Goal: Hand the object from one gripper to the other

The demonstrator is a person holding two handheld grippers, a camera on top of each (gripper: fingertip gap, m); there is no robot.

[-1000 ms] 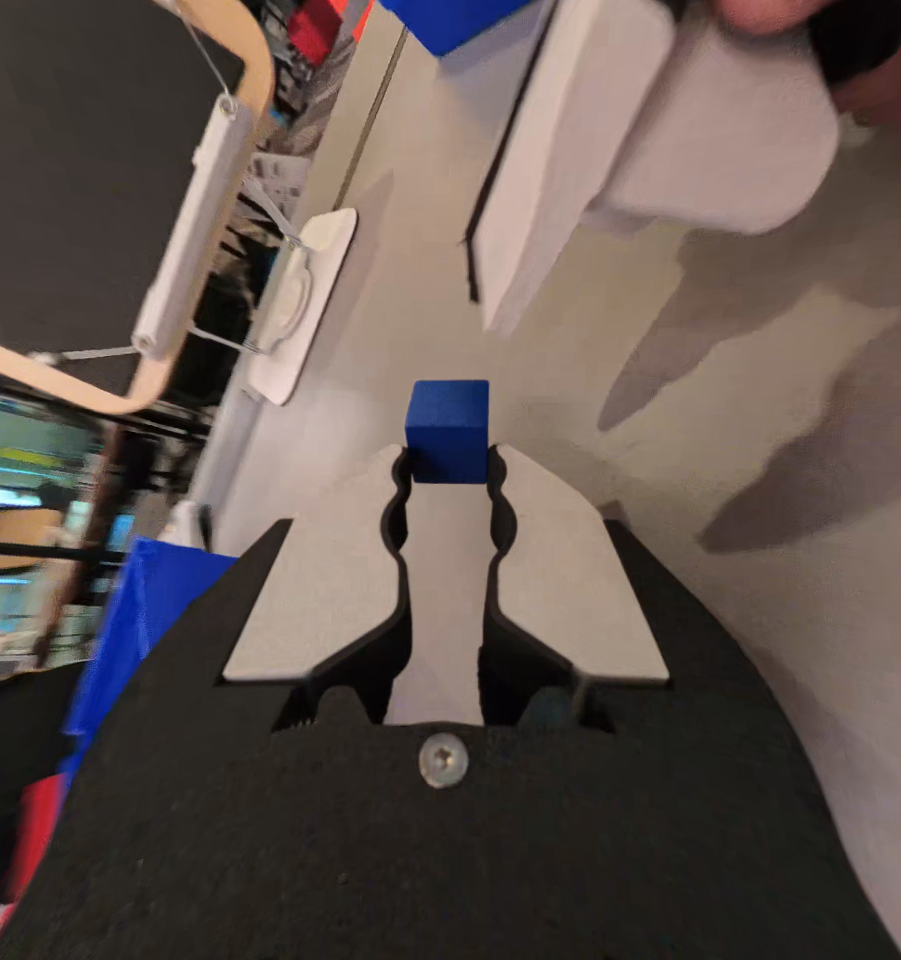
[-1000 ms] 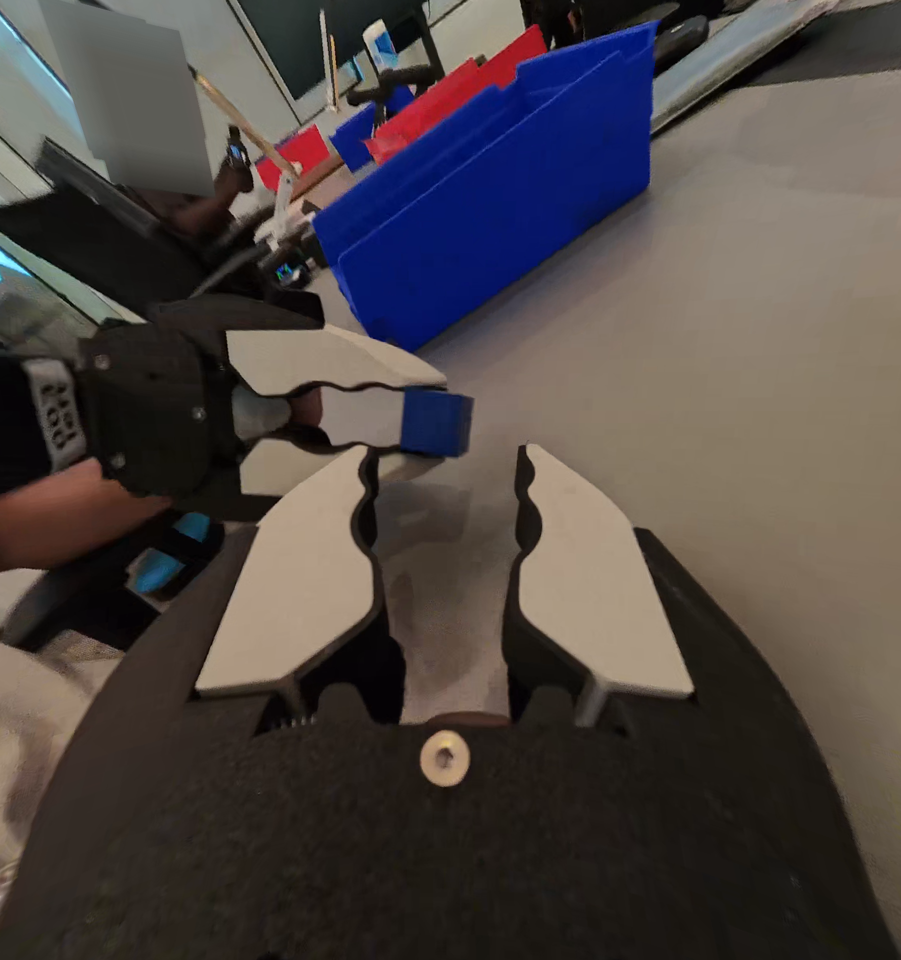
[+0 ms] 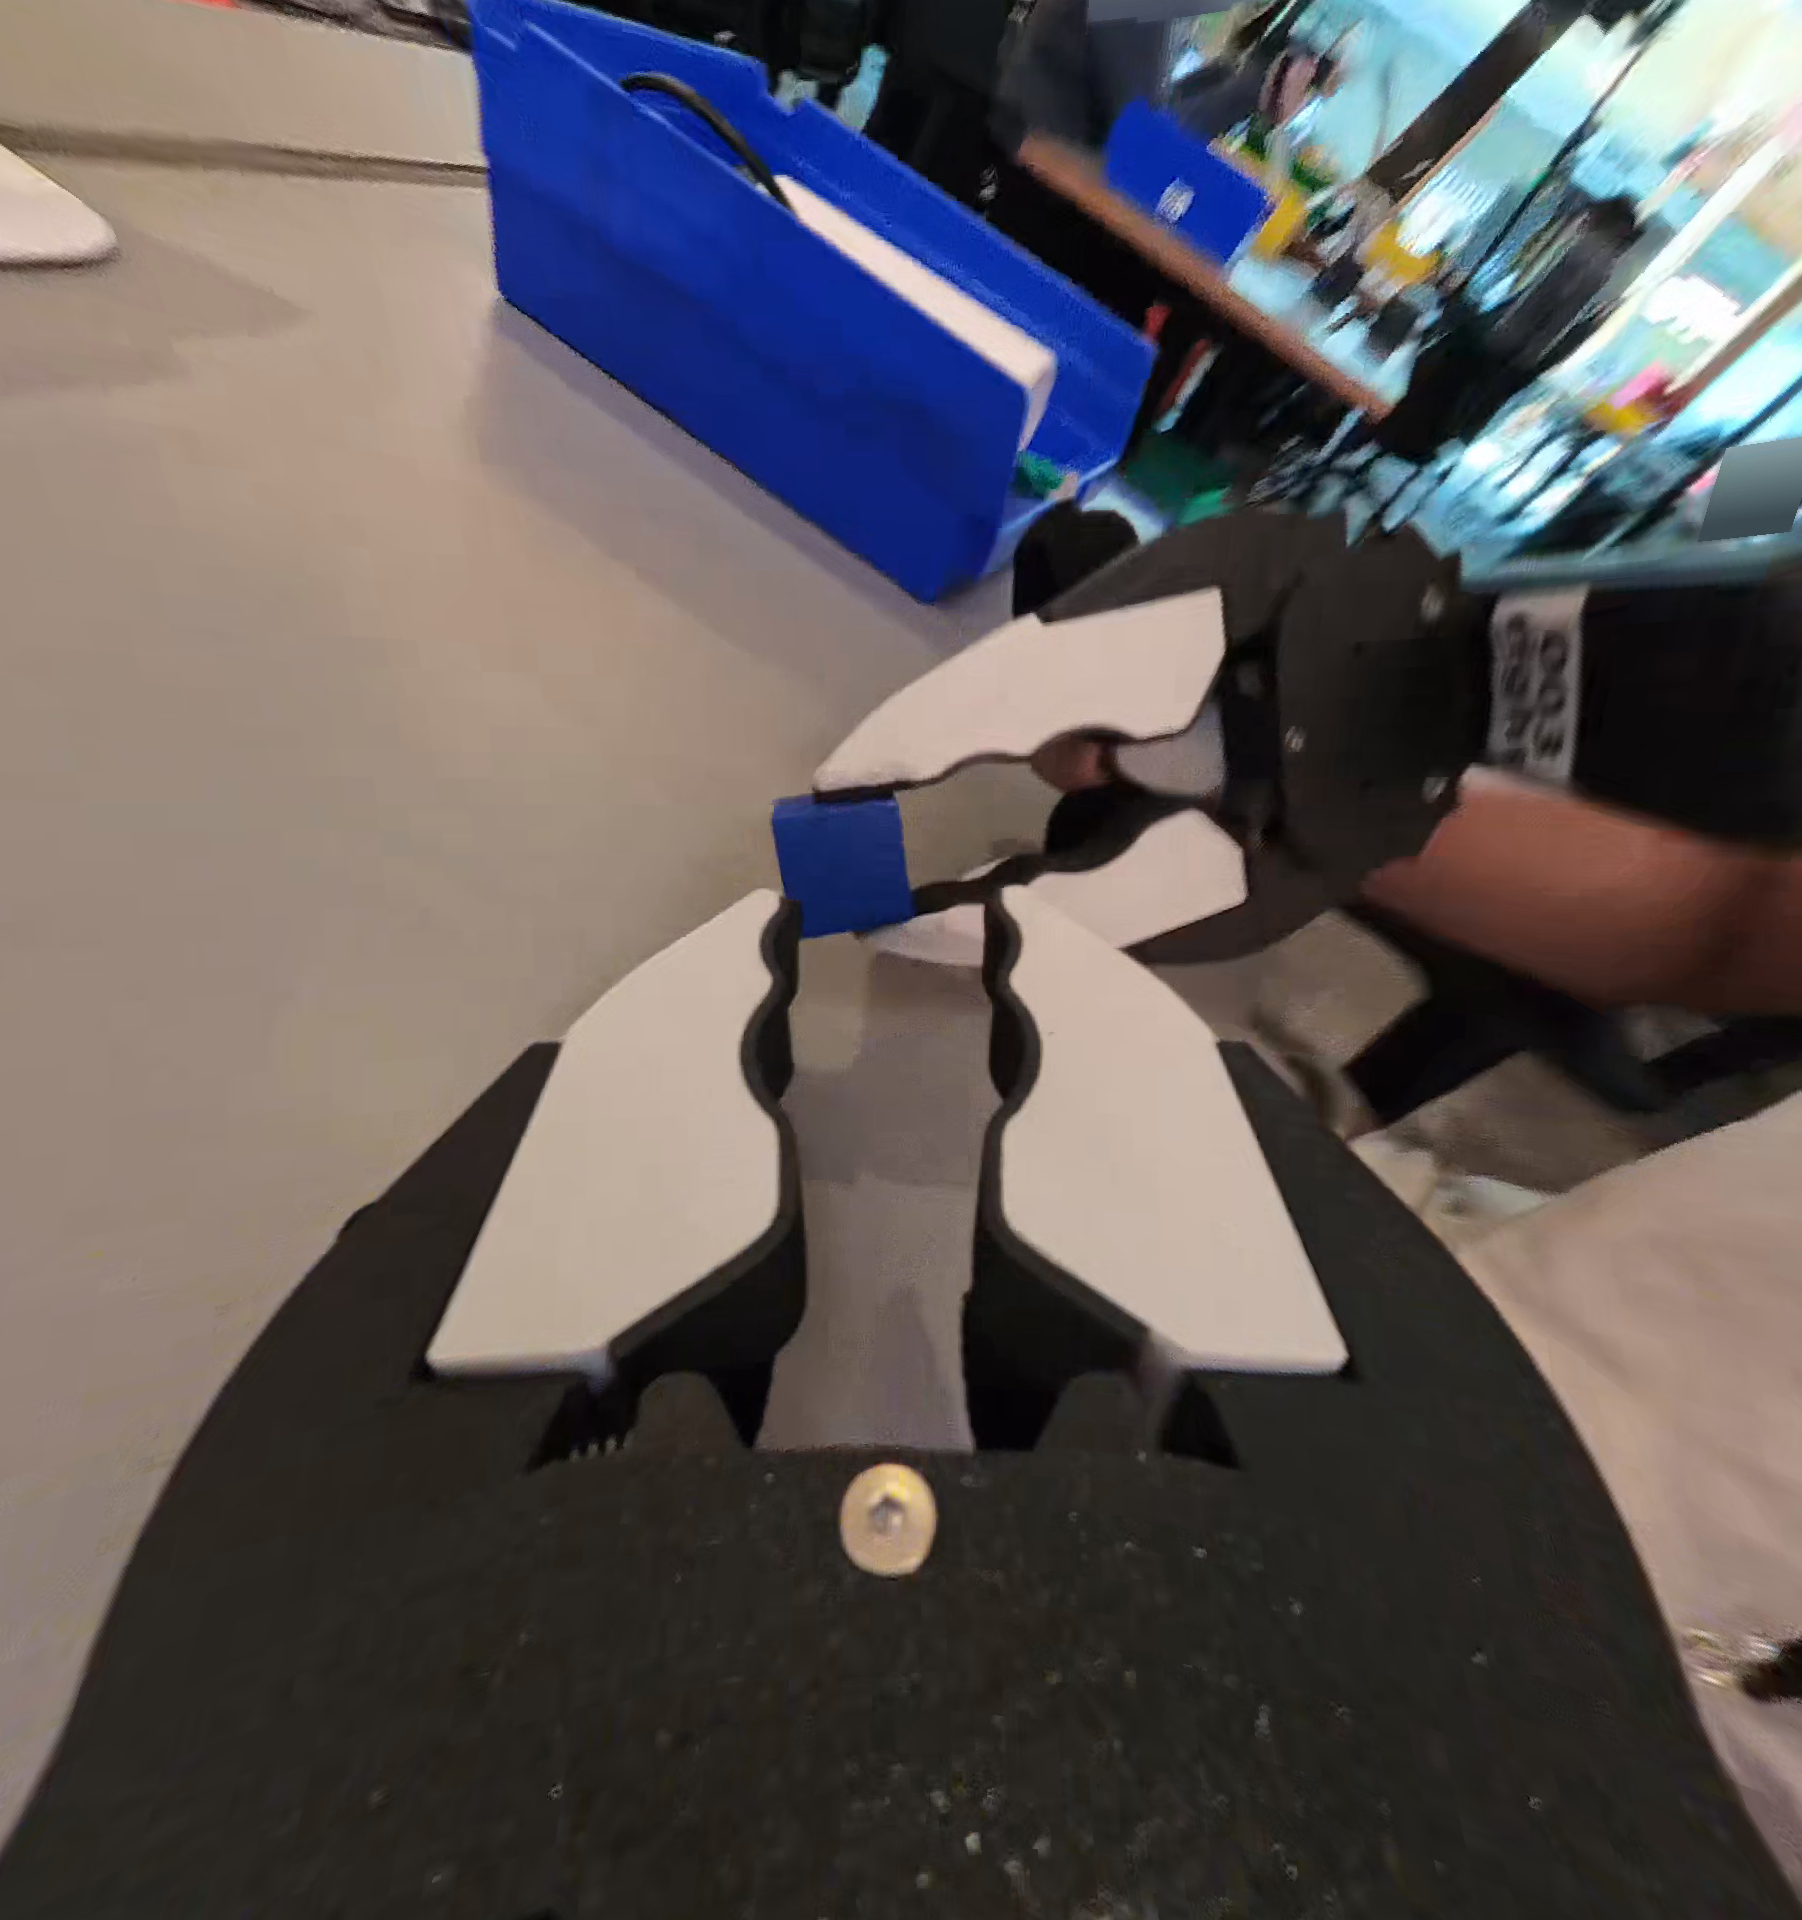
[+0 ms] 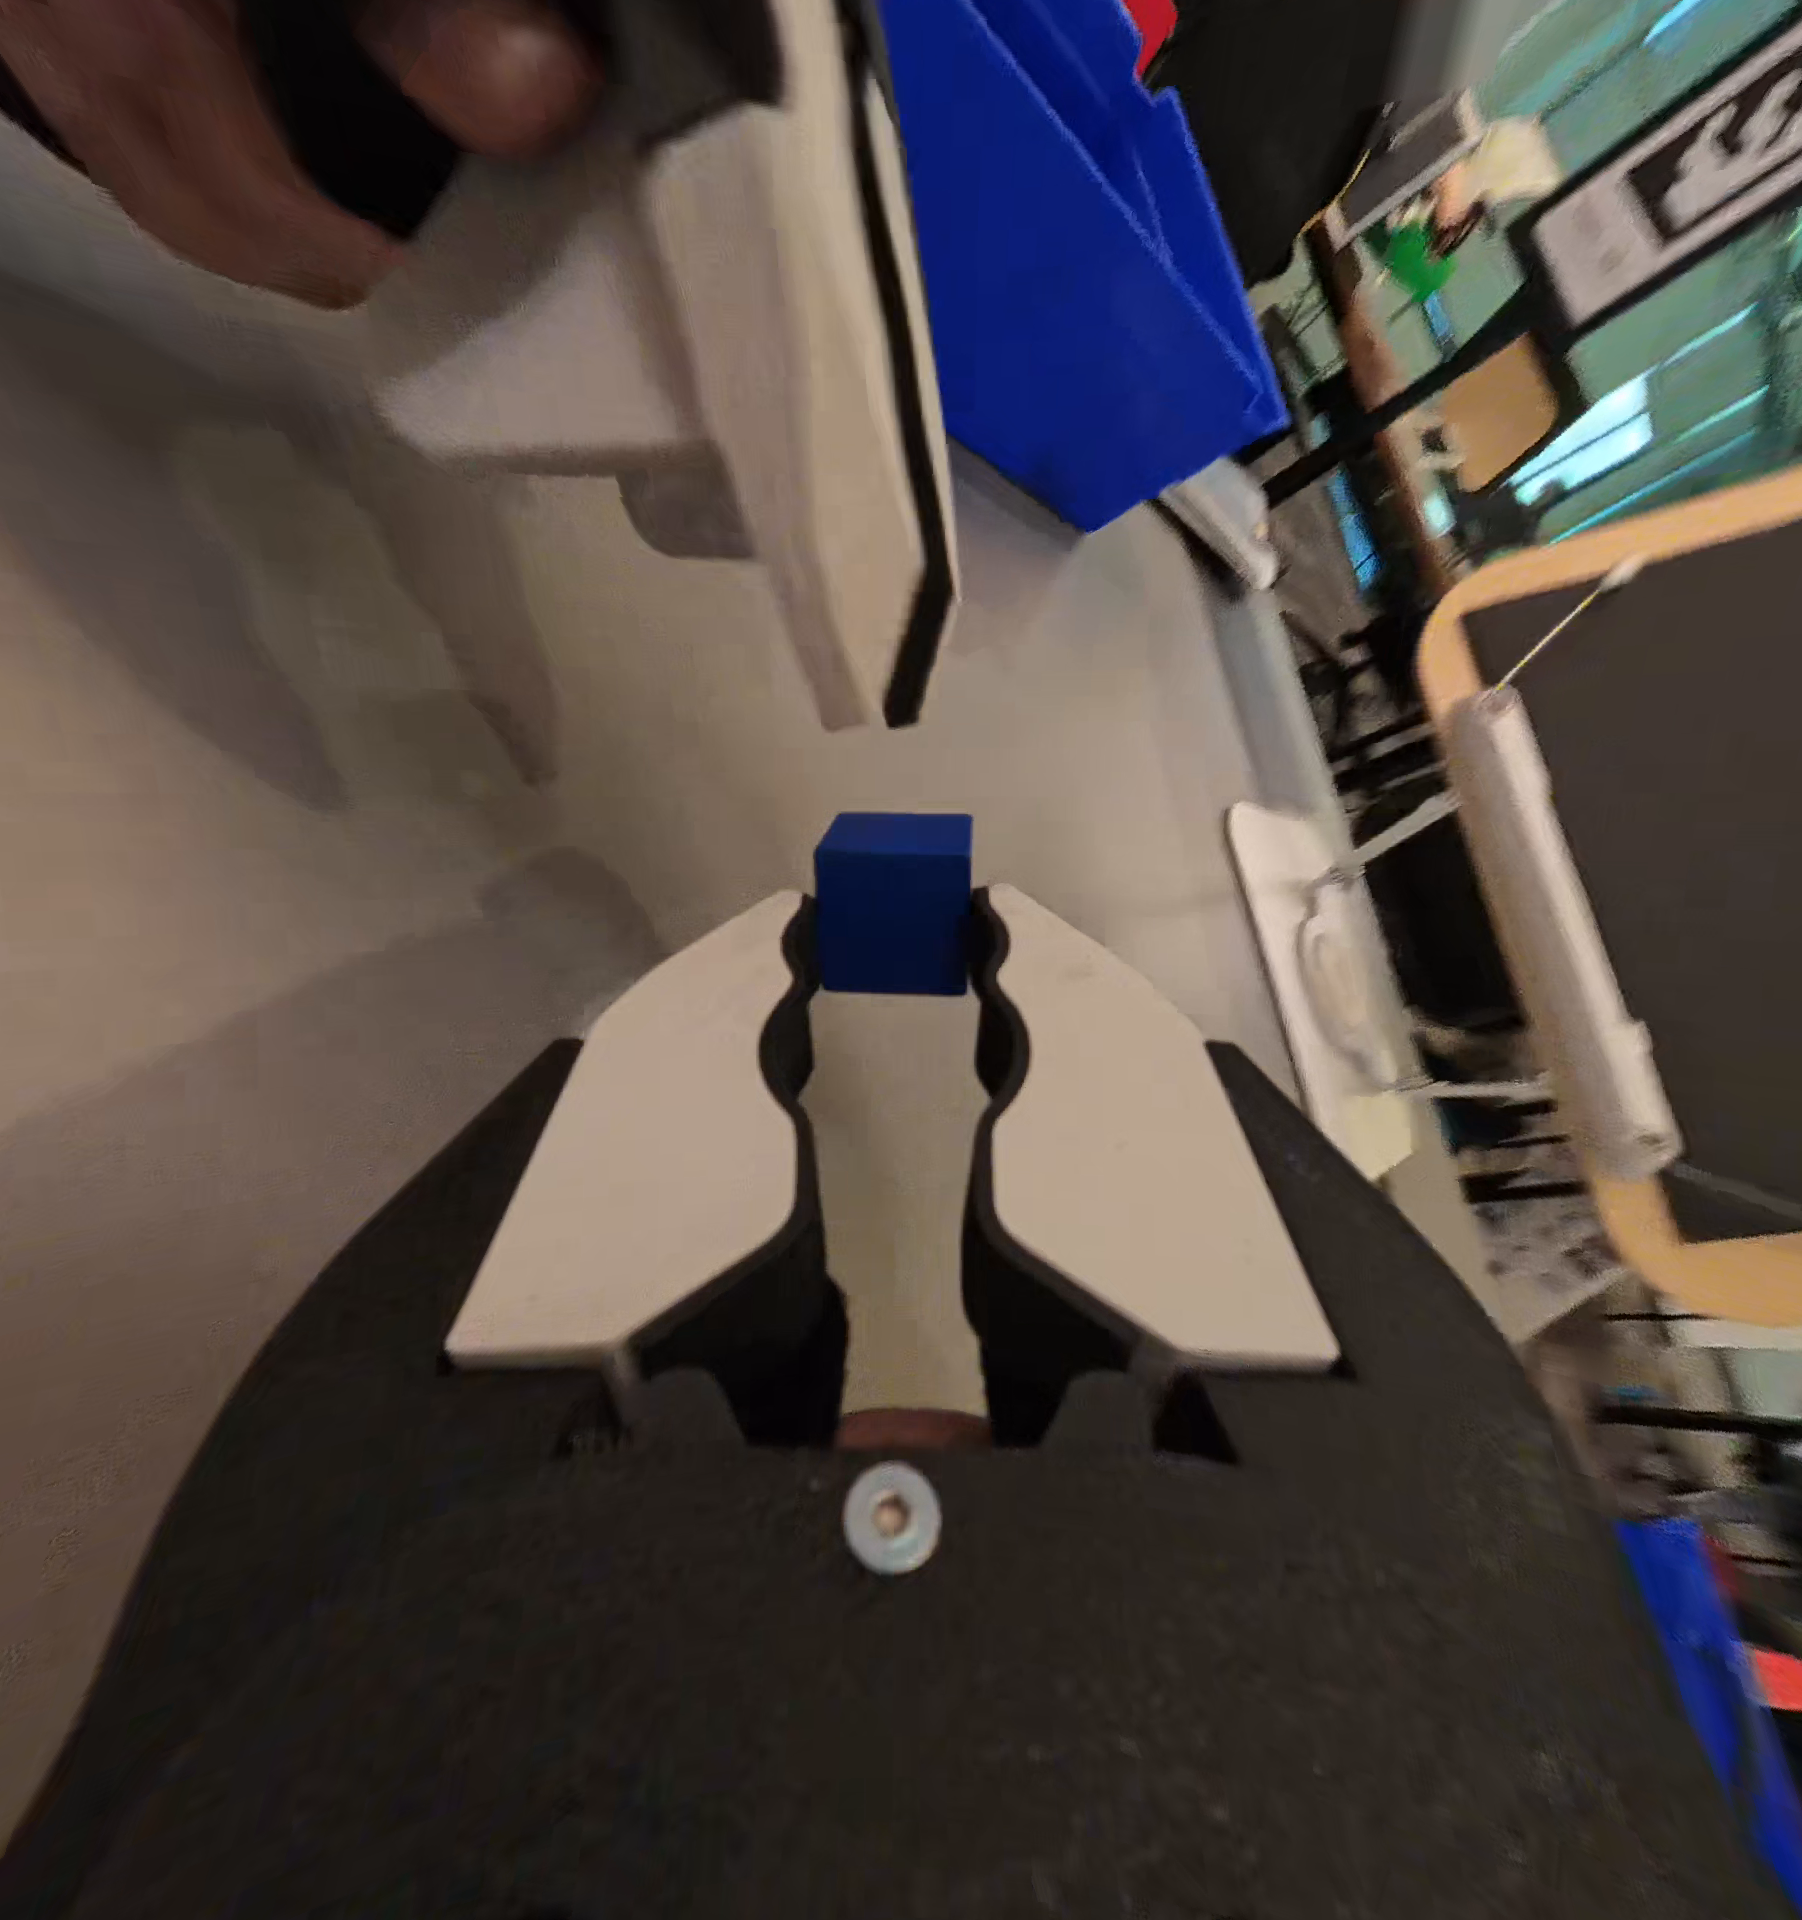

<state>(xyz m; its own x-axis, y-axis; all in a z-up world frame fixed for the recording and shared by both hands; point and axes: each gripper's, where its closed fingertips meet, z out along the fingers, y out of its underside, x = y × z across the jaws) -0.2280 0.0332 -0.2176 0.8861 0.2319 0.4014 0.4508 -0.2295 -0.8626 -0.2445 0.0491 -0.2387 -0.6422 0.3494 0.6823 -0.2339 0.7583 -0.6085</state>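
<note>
A blue bin (image 3: 772, 343) holding a white slab (image 3: 928, 291) and black cable (image 3: 710, 125) stands far on the grey table (image 3: 253, 623), a wood-framed board (image 4: 1655, 883) at the right.

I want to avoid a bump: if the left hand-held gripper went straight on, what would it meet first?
Probably the blue cube held by the right hand-held gripper, just past the left hand-held gripper's open tips, though depth is unclear.
</note>
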